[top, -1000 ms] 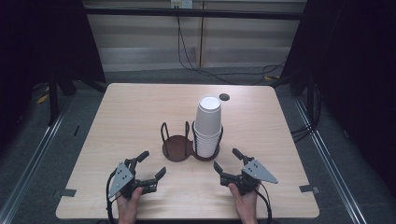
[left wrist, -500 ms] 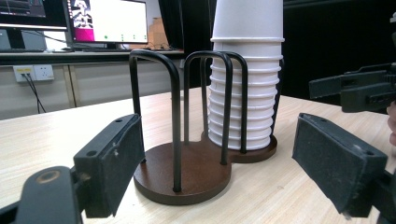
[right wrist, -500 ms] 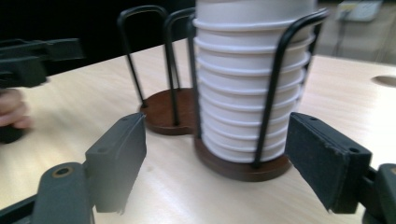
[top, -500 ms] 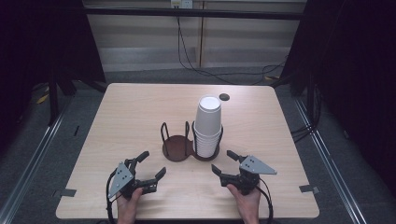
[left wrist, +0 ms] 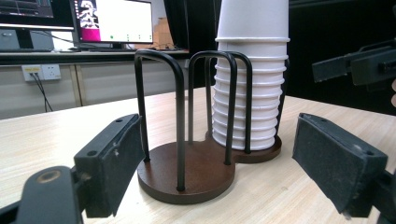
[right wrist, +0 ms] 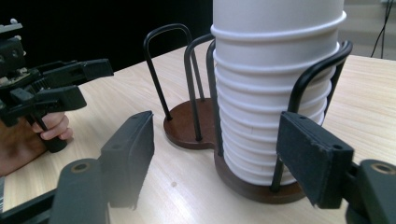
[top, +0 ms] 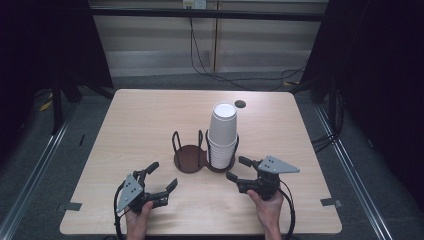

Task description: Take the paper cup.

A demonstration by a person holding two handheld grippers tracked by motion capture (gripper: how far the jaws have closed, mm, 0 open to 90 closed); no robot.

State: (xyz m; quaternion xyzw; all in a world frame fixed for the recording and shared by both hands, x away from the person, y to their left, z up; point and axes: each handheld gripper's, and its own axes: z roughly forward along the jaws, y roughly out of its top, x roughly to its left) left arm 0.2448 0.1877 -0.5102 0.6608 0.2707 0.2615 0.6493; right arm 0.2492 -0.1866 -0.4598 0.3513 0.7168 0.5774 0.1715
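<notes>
The right gripper (top: pixel 239 169), jaws wide and empty like the left gripper (top: pixel 161 176), has risen toward the white paper cup stack (top: pixel 222 134) in the dark wire holder (top: pixel 190 159), seemingly lining up a grasp.

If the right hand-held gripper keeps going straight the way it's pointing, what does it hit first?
Most likely the stack of paper cups in the wire cup holder; the right hand-held gripper points straight at it, open.

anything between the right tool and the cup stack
Only the holder's own black wire loops, which ring the cup stack. The table between the open right tool and the stack is bare.
</notes>
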